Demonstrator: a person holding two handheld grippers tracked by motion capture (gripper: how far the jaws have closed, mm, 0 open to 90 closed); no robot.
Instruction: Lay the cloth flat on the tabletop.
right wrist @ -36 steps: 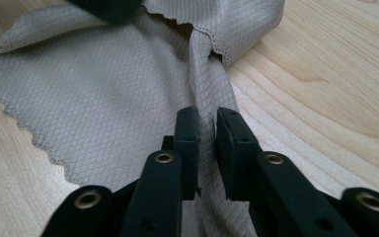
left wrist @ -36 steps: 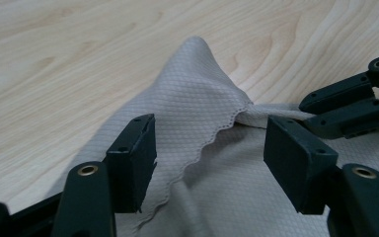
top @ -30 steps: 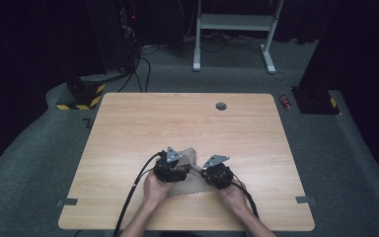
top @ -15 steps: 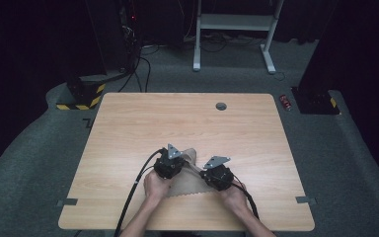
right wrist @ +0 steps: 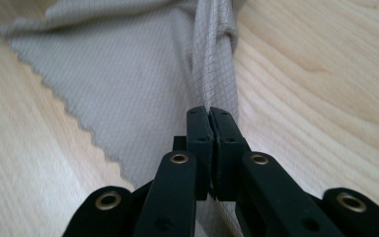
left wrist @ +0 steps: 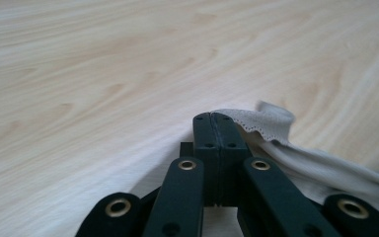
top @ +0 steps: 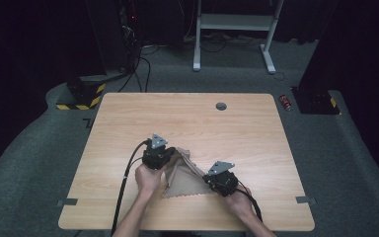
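We pinch the beige cloth (top: pixel 187 180) low in the frame, on the table (top: pixel 128 123). Our left gripper (left wrist: pixel 212 118) has just been closing and now clamps its scalloped edge; our right gripper (right wrist: pixel 208 112) grips a twisted fold.

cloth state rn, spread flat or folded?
Partly folded. The cloth forms a rough triangle on the table, one edge bunched into a ridge between the left gripper and right gripper.

One wooden table (top: pixel 187 123) carries one beige cloth (top: pixel 185 180) with a zigzag edge. Two hand-held grippers work at it, a left gripper (top: pixel 170 157) and a right gripper (top: pixel 208 177), each trailing one black cable. One small round grommet (top: pixel 221 105) sits in the tabletop.
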